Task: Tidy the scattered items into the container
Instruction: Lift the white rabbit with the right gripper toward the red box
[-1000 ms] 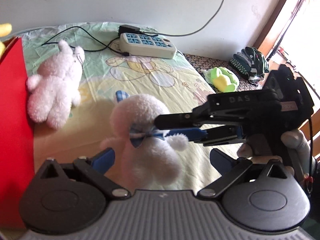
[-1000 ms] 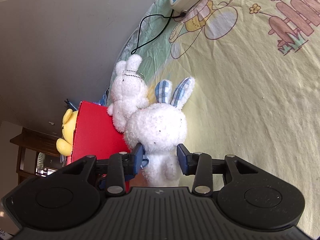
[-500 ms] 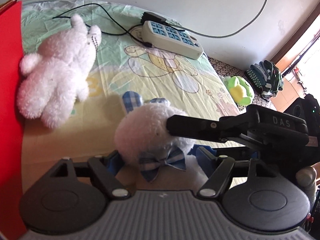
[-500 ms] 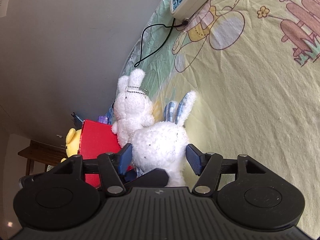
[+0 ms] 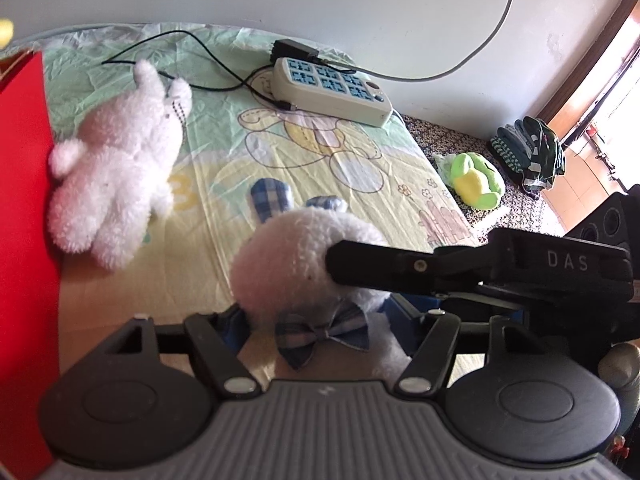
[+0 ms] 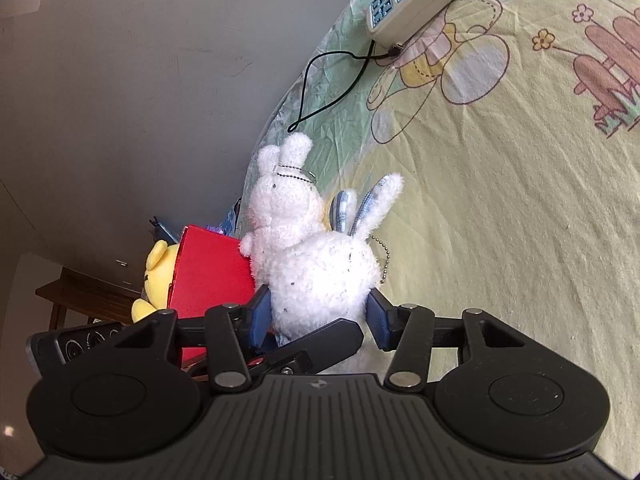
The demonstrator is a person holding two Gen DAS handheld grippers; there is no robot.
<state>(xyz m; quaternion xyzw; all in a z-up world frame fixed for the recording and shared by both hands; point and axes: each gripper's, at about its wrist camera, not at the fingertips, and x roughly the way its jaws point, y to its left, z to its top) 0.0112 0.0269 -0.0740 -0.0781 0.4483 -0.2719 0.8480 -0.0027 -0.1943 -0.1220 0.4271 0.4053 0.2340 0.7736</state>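
Both grippers are working on the white rabbit (image 6: pixel 324 276) with checked ears, which is sitting on the bedsheet (image 6: pixel 500 200) just beside the red box (image 6: pixel 208 272). The right gripper (image 6: pixel 318 316) is straddling its body, blue pads touching the plush on each side, though how hard they are pressing cannot be told. The left gripper (image 5: pixel 316 322) is open around the bow tie and neck, not yet squeezing. To do this well, one gripper should probably take a firm hold on the torso, not the soft head, while the other lets go before the lift toward the box. The rabbit's long axis is running away from the box's near corner, ears pointing toward the power strip (image 6: pixel 420 0), belly facing the left gripper. A second white rabbit (image 6: pixel 284 208) is lying against the box wall.
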